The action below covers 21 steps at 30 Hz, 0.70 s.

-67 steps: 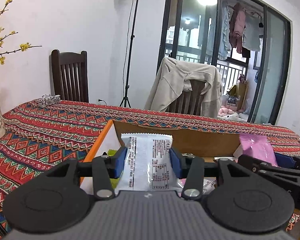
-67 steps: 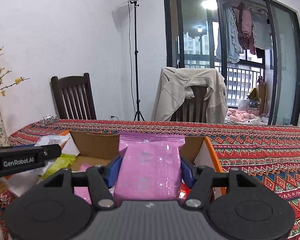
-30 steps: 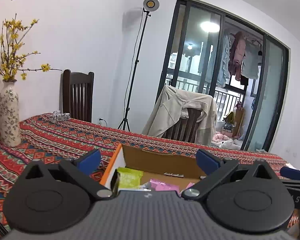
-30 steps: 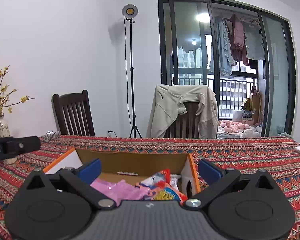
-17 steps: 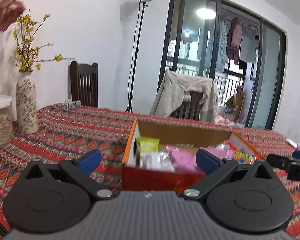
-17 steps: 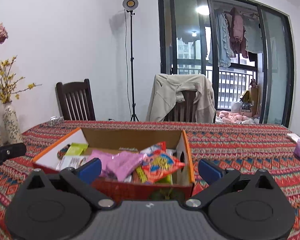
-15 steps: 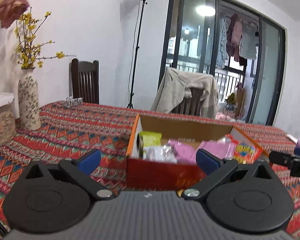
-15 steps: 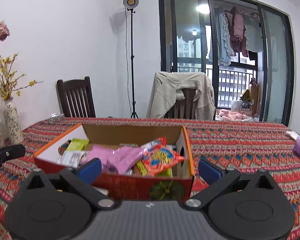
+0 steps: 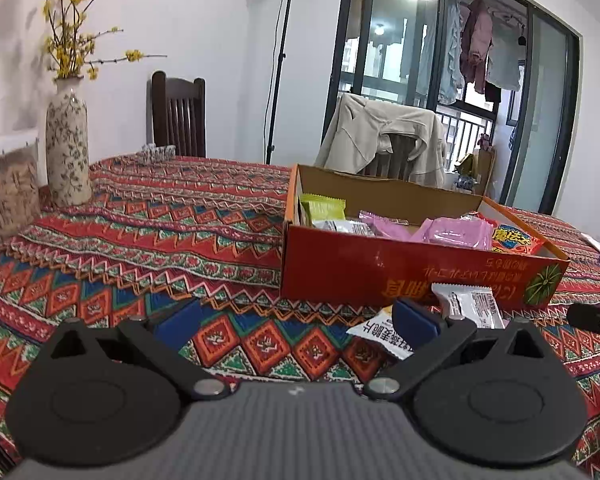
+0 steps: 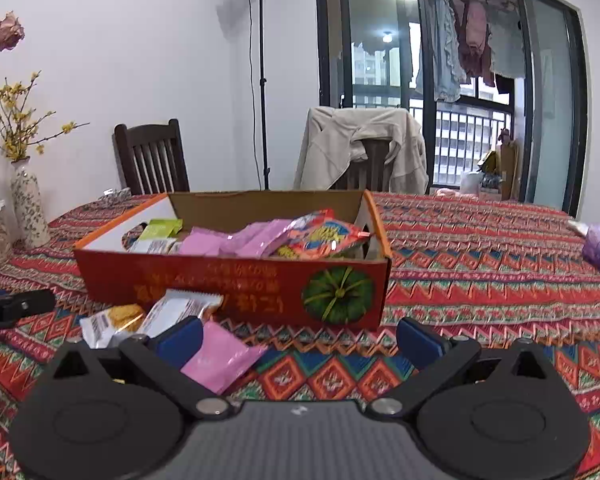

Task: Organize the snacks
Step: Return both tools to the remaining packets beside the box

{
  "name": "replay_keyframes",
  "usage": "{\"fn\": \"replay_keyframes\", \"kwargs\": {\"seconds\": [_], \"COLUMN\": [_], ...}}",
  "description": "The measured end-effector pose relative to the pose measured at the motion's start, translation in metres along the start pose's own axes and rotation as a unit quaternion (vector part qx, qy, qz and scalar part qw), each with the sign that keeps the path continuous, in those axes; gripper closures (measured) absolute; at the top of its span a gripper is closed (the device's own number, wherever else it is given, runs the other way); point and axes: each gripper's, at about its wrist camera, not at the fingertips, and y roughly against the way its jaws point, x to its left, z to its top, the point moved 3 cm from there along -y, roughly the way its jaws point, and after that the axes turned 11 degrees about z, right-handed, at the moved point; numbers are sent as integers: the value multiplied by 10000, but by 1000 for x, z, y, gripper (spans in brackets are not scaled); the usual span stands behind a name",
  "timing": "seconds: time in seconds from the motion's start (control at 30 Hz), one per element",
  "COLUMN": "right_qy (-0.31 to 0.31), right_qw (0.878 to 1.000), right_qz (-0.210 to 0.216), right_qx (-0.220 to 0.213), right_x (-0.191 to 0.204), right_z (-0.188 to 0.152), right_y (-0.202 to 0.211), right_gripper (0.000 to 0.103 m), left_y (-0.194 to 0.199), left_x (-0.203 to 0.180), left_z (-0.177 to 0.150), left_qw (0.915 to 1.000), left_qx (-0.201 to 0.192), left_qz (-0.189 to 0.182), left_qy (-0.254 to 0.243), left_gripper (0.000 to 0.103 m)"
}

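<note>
The red printed cardboard box has a faintly glossy outer face and raw, matt brown board inside. The pink plastic snack packets within it and the loose pink packet on the table are smooth film with a soft sheen; the white foil-like wrapper is crinkled and shiny. The woven red patterned tablecloth looks matt and slightly coarse. The tall floral ceramic vase has a glazed gloss. The dark wooden chair looks polished. Each gripper's black plastic body is matt and ribbed, with blue rubbery pads and bright metal rivets.
</note>
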Motion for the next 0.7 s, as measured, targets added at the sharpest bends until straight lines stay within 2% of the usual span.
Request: {"fn": "replay_keyframes", "kwargs": {"seconds": [0.27,0.7], "right_qy": [-12,103], "right_qw": [10000,9997], "right_qz": [15,86], "right_qx": [67,203], "right_x": [5,19], "right_z": [-5,0], "right_y": [-3,-14], "right_gripper": [0,0], "left_y": [4,4], "left_x": [2,7], "left_z": [-2,-1], "left_qw": [9999,9995], "left_qx": [-111,-84], "left_qz": [-61,-201], "left_qy": [48,209], "left_gripper": [0,0]}}
